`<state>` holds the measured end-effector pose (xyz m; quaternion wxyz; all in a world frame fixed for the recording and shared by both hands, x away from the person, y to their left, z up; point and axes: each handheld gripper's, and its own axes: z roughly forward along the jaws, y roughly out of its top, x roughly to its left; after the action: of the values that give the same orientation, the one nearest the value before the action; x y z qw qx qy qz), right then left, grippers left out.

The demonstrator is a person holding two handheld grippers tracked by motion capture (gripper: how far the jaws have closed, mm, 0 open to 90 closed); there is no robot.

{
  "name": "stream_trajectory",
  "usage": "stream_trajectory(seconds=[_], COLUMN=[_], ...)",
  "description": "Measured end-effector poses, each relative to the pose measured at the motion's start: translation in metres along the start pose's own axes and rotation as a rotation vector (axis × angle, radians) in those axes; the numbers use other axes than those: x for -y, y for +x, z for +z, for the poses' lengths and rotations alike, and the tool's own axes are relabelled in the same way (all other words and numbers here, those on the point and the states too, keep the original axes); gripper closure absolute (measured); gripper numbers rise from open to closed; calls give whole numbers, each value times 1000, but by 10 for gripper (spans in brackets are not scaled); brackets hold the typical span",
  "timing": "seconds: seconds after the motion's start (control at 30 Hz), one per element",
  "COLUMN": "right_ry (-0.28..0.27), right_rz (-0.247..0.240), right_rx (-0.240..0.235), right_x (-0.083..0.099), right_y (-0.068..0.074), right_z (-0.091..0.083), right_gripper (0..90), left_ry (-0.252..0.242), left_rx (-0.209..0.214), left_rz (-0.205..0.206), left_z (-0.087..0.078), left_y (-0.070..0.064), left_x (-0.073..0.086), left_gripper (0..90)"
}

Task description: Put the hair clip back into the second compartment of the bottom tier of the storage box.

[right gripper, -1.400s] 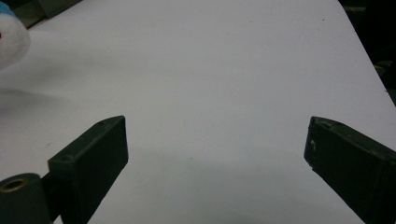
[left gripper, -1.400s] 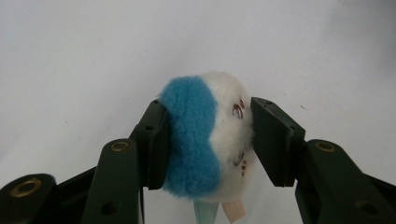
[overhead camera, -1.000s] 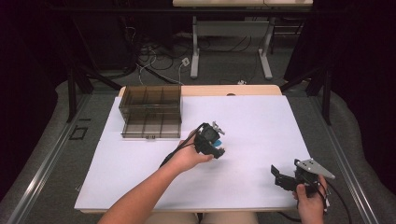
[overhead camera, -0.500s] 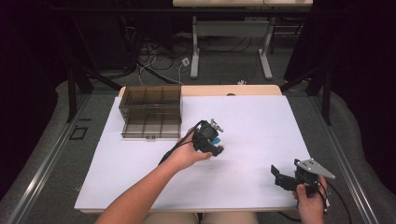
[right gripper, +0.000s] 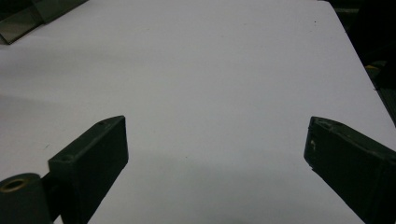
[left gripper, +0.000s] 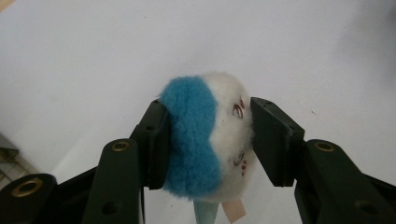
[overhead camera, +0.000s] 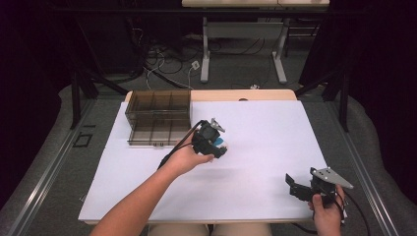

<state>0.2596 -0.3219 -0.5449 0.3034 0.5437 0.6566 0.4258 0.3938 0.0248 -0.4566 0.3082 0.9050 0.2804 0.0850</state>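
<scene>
- Gripping a blue-and-white fluffy plush toy point(left gripper: 208, 140), the left gripper point(overhead camera: 210, 139) hovers above the white table sheet point(overhead camera: 265, 128).
- Right gripper point(right gripper: 215, 158): jaws spread wide, empty.

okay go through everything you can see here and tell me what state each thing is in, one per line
Left gripper: shut on the plush toy, held above the table.
Plush toy: blue and white, squeezed between the jaws, off the table.
Right gripper: open, jaws wide apart, nothing between them.
Organizer box: on the table's far left, no lid on it; contents cannot be told.
Table: covered in white.
</scene>
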Motion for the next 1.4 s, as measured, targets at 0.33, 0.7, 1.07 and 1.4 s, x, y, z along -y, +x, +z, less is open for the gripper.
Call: stream_trajectory(seconds=[0.33, 0.7, 1.07, 1.4], right_ry=[2, -1, 8, 8], right_rz=[-7, -3, -8, -3], right_rx=[5, 0, 5, 3], right_x=[0, 0, 0, 0], right_y=[0, 0, 0, 1], right_z=[0, 0, 0, 0], right_gripper=[59, 59, 59, 59], left_ry=[-8, 4, 29, 61], left_rx=[-38, -75, -145, -209], left_rz=[-38, -57, -52, -30], left_z=[-15, -23, -30, -37], left_y=[18, 35, 54, 73], left_x=[13, 22, 31, 42], left_gripper=[521, 521, 521, 521])
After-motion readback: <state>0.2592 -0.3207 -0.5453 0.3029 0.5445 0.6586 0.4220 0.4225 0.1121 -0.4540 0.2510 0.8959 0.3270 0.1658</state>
